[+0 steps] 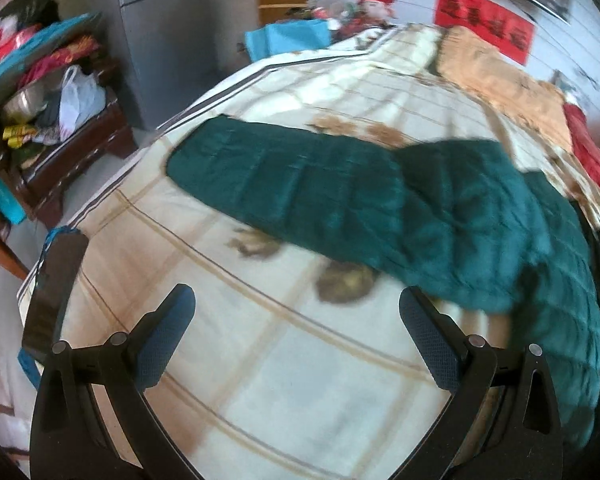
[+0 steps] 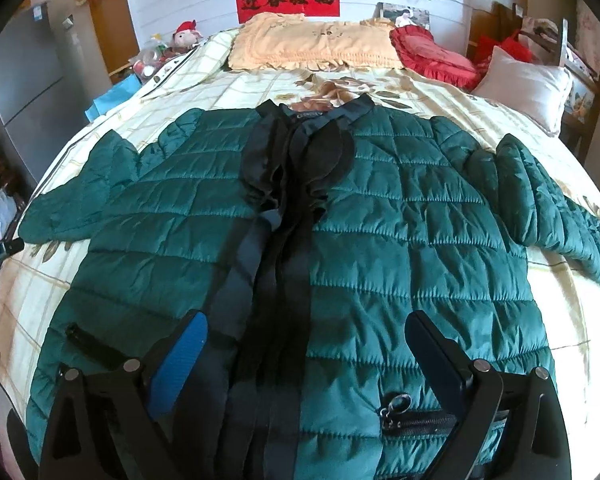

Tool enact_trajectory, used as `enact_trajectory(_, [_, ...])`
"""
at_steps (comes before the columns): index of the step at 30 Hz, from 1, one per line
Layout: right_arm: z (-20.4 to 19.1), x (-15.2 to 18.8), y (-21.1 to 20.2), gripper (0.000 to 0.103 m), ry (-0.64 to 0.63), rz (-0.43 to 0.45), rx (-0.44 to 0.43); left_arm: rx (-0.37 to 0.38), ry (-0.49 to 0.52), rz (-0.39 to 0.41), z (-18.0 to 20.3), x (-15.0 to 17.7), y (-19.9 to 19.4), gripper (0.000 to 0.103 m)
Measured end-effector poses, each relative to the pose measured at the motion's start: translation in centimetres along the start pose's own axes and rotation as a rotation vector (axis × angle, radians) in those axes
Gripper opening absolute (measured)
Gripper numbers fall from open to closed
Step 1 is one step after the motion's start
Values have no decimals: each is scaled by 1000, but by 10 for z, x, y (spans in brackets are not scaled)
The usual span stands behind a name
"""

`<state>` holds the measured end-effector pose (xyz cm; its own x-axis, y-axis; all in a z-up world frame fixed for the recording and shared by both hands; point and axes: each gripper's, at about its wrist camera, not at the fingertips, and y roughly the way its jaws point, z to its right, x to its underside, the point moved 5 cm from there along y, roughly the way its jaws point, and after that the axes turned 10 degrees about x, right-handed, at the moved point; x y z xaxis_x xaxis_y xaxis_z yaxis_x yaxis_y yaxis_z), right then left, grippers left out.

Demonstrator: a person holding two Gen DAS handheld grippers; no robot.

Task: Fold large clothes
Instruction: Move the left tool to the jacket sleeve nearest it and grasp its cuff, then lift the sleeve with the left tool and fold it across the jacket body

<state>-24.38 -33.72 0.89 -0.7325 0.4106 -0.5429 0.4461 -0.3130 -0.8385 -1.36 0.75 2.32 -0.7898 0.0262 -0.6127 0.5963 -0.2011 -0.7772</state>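
Note:
A large dark green quilted jacket (image 2: pixel 380 220) lies flat and front-up on the bed, both sleeves spread out, black zipper placket down the middle. My right gripper (image 2: pixel 304 344) is open and empty, hovering over the jacket's lower hem. In the left wrist view the jacket's left sleeve (image 1: pixel 284 184) stretches across the bedspread. My left gripper (image 1: pixel 296 316) is open and empty above bare bedspread, just short of the sleeve and the jacket's side.
The bed has a cream checked bedspread (image 2: pixel 40 288) with flower prints. A beige pillow (image 2: pixel 312 44), red cushion (image 2: pixel 436 52) and white pillow (image 2: pixel 528 84) lie at the head. A cluttered dark wooden bench (image 1: pixel 72 148) and grey fridge (image 1: pixel 164 32) stand left of the bed.

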Motion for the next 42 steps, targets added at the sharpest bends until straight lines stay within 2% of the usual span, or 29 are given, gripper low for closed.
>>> enact_trajectory(5, [-2,-2,2,99,-3,-4,-8,-22,-103,-5,-40,-26,26,102])
enact_trajectory(9, [-7,-3,4,99,12,-8,-62,-25,-219,-19,-73,-42,52,102])
enact_trajectory(11, [-10,-3,5,99,4,-9,-61,-47,-250,-31,-84,-47,63,102])
enact_trajectory(15, [-12,-7,7,99,-19,-13,-41,-83,-267,-25,-100,-59,78,102])
enact_trajectory(22, [-13,-8,11,99,-14,-33,-57,-70,-311,-19,-108,-72,95,101])
enact_trajectory(24, [-13,-8,13,98,-23,-41,-43,-63,-308,-30,-105,-75,101,93])
enact_trajectory(28, [-14,-7,15,98,-17,-53,-67,-55,-306,-33,-102,-79,109,86])
enact_trajectory(31, [-15,-8,18,98,-30,-50,-41,-59,-297,-16,-98,-81,110,76])
enact_trajectory(33, [-14,-9,20,99,-27,-47,-19,-57,-269,-11,-94,-83,110,60])
enact_trajectory(34, [-13,-10,20,99,-22,-46,-13,-57,-257,-11,-92,-84,110,56])
enact_trajectory(36, [-12,-11,20,99,-19,-43,-4,-45,-231,-9,-88,-86,110,35])
enact_trajectory(39, [-13,-12,21,99,-39,-40,17,-42,-223,3,-84,-88,103,22])
enact_trajectory(42, [-12,-11,21,98,-40,-42,20,-36,-213,26,-78,-91,92,18])
